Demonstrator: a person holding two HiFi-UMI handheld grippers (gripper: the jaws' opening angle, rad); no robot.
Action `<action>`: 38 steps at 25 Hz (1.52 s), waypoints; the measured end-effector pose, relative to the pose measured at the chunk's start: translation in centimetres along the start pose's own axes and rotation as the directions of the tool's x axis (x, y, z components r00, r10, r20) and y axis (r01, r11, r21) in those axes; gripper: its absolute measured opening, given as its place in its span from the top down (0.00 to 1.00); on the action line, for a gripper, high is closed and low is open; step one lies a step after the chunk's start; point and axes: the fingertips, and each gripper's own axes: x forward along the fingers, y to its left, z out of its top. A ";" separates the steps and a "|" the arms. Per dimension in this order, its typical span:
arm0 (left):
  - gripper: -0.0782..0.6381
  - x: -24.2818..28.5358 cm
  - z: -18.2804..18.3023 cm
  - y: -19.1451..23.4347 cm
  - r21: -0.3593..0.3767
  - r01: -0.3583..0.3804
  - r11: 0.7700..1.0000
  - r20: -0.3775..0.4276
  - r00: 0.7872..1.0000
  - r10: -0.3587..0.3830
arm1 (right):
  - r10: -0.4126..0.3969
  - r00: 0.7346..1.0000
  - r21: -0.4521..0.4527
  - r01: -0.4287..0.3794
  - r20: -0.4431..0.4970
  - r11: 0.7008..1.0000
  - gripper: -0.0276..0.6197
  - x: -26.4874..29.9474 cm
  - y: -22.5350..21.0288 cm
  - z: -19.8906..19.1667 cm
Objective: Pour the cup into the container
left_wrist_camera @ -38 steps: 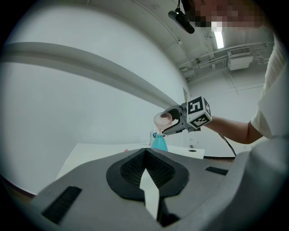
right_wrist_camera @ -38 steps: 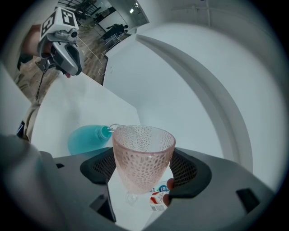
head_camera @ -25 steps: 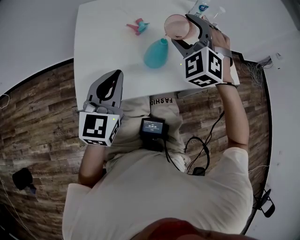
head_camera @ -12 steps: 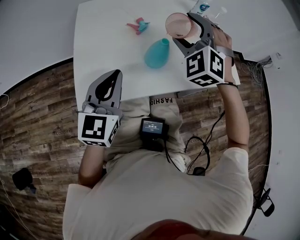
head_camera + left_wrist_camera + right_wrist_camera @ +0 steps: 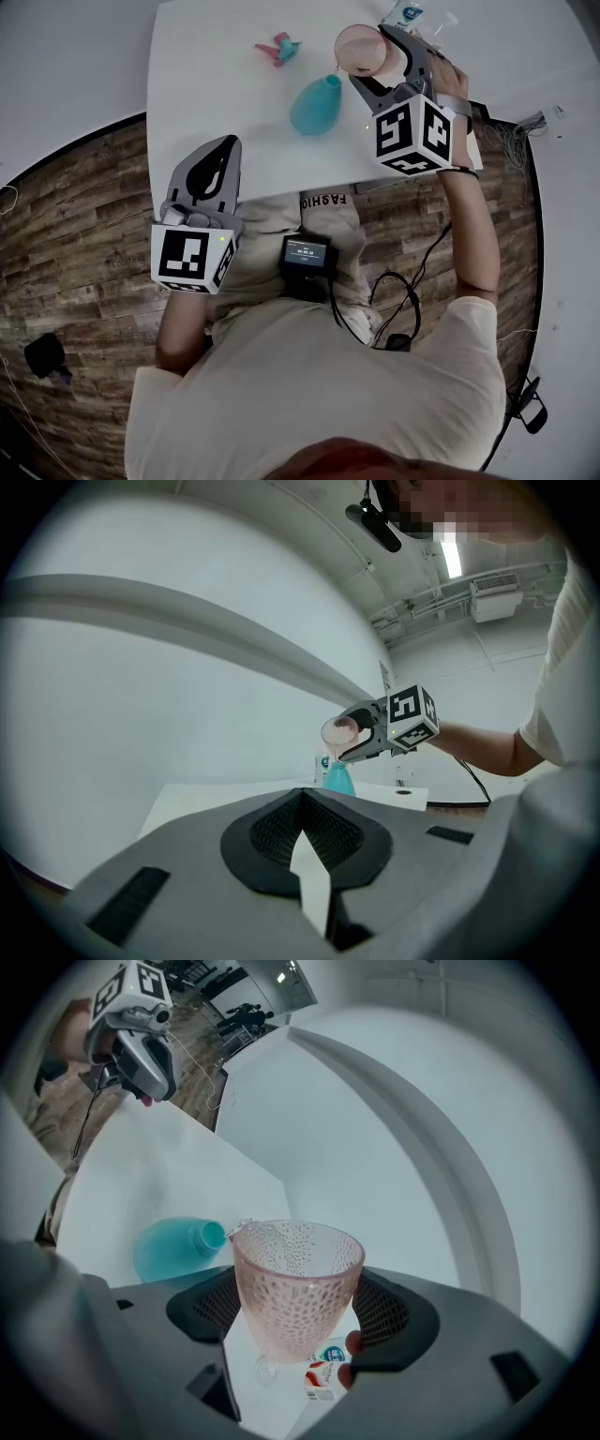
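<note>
1. Head view: the right tool [image 5: 369, 56] is clenched on a pink cup [image 5: 354, 47] at the far right of the white desk [image 5: 206, 94].
2. The cup is held up off the desk, just beyond and to the right of the teal container [image 5: 314, 105].
3. In the right gripper view the dimpled cup [image 5: 295, 1283] fills the gap between the jaws of that tool [image 5: 300, 1314], and both pads press its sides. The container [image 5: 173, 1246] lies to its left, apart from it.
4. In the left gripper view the cup [image 5: 337, 731] hangs tilted above the container [image 5: 337, 778], which stands upright.
5. The left tool [image 5: 228, 142] hovers at the near desk edge, well apart from the container, with its jaws together and nothing between them [image 5: 302, 808].
6. A small pink-and-teal toy [image 5: 277, 50] lies on the far desk, and a labelled bottle [image 5: 403, 11] stands behind the cup.
</note>
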 end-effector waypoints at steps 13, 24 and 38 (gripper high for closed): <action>0.87 -0.1 1.1 0.4 0.009 -0.007 1.000 0.017 1.000 0.007 | -0.008 1.000 -0.015 0.008 -0.005 1.000 0.39 -0.4 0.0 -0.1; 0.87 0.0 2.0 0.3 0.019 -0.010 1.000 0.029 1.000 0.009 | -0.019 1.000 -0.025 0.018 -0.004 1.000 0.39 -0.5 0.0 -0.2; 0.87 0.1 1.8 -0.2 0.018 -0.001 1.000 0.030 1.000 0.001 | -0.038 0.999 -0.054 0.037 -0.006 0.998 0.39 -0.7 -0.2 -0.2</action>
